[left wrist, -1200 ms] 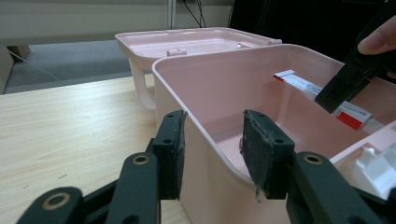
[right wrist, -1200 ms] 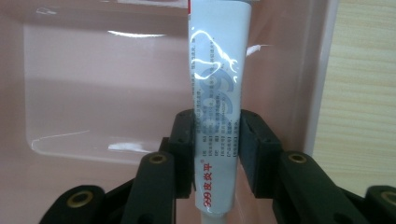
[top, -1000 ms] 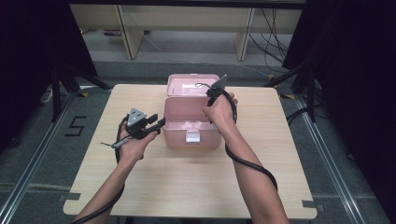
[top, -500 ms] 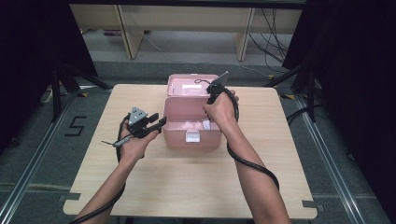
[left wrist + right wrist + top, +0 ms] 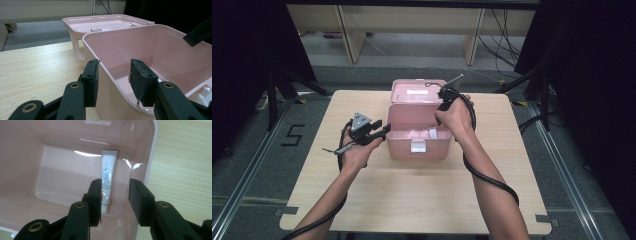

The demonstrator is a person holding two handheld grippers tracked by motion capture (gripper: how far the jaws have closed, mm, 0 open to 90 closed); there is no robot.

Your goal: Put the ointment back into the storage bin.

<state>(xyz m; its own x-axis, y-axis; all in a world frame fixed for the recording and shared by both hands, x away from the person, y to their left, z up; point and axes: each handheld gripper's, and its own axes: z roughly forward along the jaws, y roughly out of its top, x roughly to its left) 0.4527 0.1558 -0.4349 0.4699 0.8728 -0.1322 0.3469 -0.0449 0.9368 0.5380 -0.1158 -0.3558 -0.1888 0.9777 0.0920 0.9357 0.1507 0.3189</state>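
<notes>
Judged early in the work: pink box (image 5: 417, 137) open near the middle of the table (image 5: 412, 195), lid (image 5: 418, 91) folded back, white tube (image 5: 108, 180) lying on the box floor, not yet gripped. Left tool (image 5: 113, 81) jaws apart, straddling the box's side wall; right tool (image 5: 115, 200) poised above the tube inside, jaws apart, empty.

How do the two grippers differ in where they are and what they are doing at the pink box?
The left gripper straddles the pink box's side wall, one jaw inside, one outside; the right gripper points down into it above a white tube, touching nothing. The left lies level, the right steep. Both are open.
</notes>
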